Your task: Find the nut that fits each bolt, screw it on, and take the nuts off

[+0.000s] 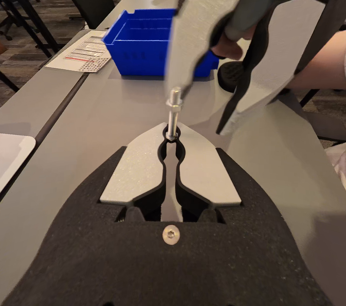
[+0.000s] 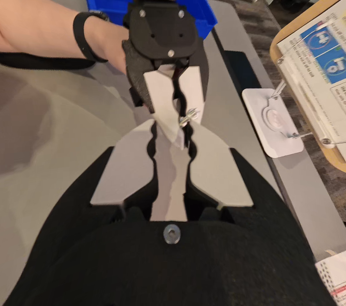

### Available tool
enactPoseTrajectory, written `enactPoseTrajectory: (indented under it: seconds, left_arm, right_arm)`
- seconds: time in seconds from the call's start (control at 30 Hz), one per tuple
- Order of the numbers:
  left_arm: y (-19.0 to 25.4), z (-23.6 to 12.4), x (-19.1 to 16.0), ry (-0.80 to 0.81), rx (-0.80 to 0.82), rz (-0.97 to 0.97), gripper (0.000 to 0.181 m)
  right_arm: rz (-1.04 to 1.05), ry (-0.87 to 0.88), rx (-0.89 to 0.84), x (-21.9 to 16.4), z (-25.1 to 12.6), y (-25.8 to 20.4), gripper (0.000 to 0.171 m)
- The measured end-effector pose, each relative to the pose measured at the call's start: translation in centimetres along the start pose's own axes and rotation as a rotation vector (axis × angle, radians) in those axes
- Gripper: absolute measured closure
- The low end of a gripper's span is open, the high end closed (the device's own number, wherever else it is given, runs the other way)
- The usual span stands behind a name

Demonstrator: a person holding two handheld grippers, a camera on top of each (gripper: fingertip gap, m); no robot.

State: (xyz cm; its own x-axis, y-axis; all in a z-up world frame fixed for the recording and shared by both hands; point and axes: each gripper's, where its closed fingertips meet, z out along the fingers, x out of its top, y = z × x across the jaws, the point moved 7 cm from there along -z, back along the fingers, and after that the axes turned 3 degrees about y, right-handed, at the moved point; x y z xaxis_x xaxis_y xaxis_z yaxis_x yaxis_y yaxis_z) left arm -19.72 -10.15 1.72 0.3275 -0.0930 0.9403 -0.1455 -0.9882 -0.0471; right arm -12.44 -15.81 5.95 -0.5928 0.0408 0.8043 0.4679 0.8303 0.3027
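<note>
Bolt (image 1: 172,122) stood upright mid-frame, its head pinched tight in the left gripper (image 1: 171,133). One nut (image 1: 174,105) sat near its top. Right gripper (image 1: 198,107) hung wide above, so next it probably had to pinch and twist that nut

I get soft, even indoor light with faint shadows on the bench (image 1: 116,109). My right wrist view smears with motion blur; both views bend at the edges.
</note>
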Motion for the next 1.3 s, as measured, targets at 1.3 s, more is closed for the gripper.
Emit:
enactPoseTrajectory:
  seconds: [1.3]
  left_arm:
    - [-0.3, -1.1, 0.9, 0.153, -0.168, -0.235, 0.178]
  right_arm:
    - [0.375, 0.342, 0.179, -0.6, 0.2, 3.1, 0.154]
